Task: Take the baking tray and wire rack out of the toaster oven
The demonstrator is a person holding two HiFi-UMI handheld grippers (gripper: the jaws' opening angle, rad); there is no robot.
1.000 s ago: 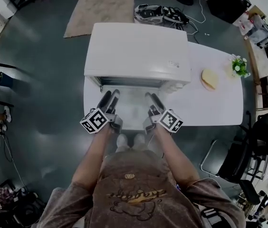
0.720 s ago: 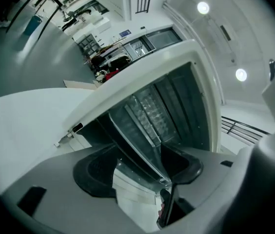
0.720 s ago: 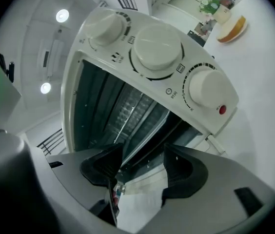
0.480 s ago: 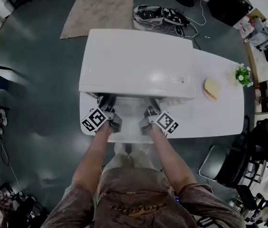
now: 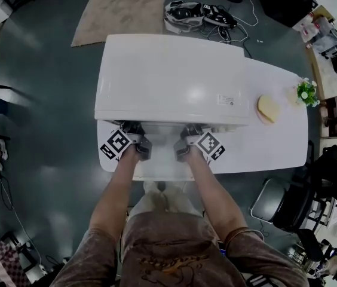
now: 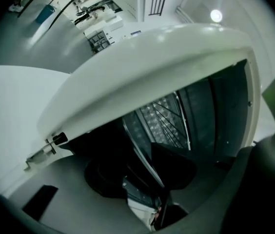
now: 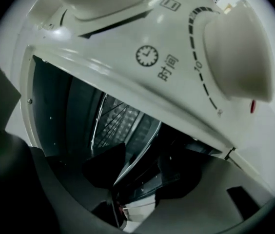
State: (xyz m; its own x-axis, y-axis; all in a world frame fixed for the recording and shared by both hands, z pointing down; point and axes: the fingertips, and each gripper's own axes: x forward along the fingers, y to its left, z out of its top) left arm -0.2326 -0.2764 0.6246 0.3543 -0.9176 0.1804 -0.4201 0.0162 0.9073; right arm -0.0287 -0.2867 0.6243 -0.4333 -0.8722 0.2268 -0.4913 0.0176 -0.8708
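Observation:
A white toaster oven [image 5: 168,79] stands on a white table [image 5: 264,142] with its door [image 5: 156,169] folded down toward me. Both grippers reach into its mouth; in the head view only their marker cubes, left [image 5: 119,143] and right [image 5: 209,145], show under the oven's top edge. In the left gripper view the baking tray's front rim [image 6: 145,157] runs between the jaws of my left gripper [image 6: 140,168], which are closing. The wire rack [image 6: 174,123] lies behind. My right gripper [image 7: 140,168] also straddles the tray rim [image 7: 137,154], with its jaws closing but still wide. The rack [image 7: 110,123] shows deeper inside.
The oven's timer knob [image 7: 237,48] sits just above the right gripper. On the table to the right lie a slice of bread [image 5: 268,108] and a small flower pot [image 5: 305,92]. A chair [image 5: 282,205] stands at the table's near right corner.
Both grippers have gone forward and down from in front of the oven into its mouth. Their jaws, plainly visible a second ago, are now hidden under the oven's top edge.

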